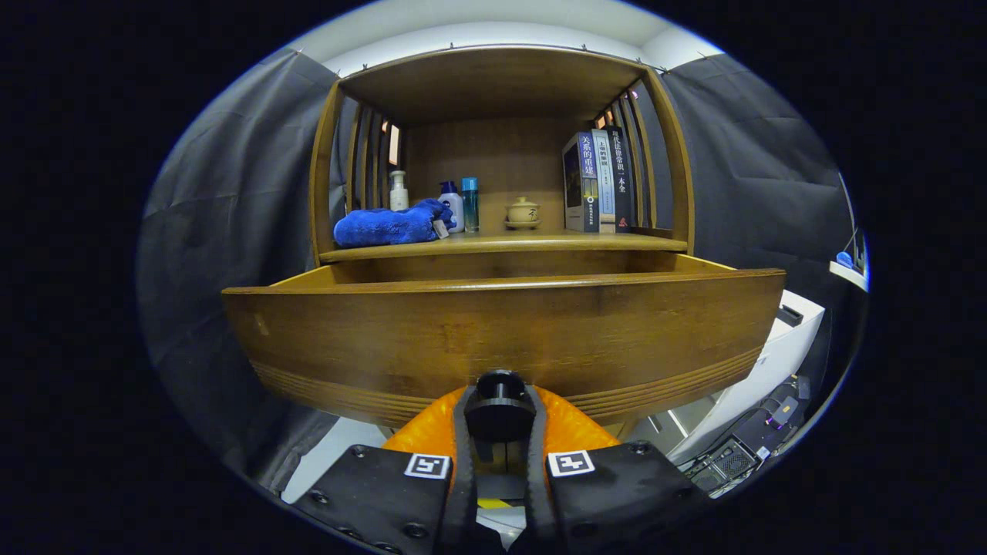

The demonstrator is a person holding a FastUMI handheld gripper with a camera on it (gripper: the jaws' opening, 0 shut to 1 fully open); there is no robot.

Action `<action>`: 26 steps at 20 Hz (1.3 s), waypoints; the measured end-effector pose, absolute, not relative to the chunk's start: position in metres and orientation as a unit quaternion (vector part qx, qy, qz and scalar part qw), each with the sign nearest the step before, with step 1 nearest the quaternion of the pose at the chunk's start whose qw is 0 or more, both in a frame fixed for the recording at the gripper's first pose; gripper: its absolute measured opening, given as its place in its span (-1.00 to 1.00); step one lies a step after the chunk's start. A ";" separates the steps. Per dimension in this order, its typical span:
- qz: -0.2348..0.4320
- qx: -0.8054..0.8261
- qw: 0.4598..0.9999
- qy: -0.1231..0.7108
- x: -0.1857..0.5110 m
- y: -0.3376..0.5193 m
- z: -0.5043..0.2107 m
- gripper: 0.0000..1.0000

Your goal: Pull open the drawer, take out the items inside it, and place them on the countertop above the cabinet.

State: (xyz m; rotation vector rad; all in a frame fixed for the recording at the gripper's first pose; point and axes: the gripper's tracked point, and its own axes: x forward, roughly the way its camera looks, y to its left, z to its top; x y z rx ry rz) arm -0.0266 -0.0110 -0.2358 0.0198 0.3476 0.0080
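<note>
A wooden drawer (501, 331) stands pulled out from the cabinet, its front panel close ahead of me. A dark round knob (500, 397) sits low on that panel, and my gripper (500, 432) is shut on it, one finger on each side. The drawer's inside is hidden behind the front panel. Above it runs the wooden countertop (540, 242), with a blue towel (393, 223) lying at its left.
On the countertop stand a white pump bottle (398, 191), two small blue-capped bottles (461, 205), a small lidded pot (522, 212) and several upright books (597, 181). A slatted wooden hutch (493, 85) encloses them. White furniture and cables (756, 432) lie low on the right.
</note>
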 end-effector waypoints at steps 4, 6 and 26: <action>0.000 0.019 0.983 0.184 -0.042 -0.011 -0.238 -0.35; 0.000 0.020 0.981 0.191 -0.049 -0.010 -0.244 -0.35; 0.015 0.009 0.996 0.093 -0.046 -0.004 -0.144 0.90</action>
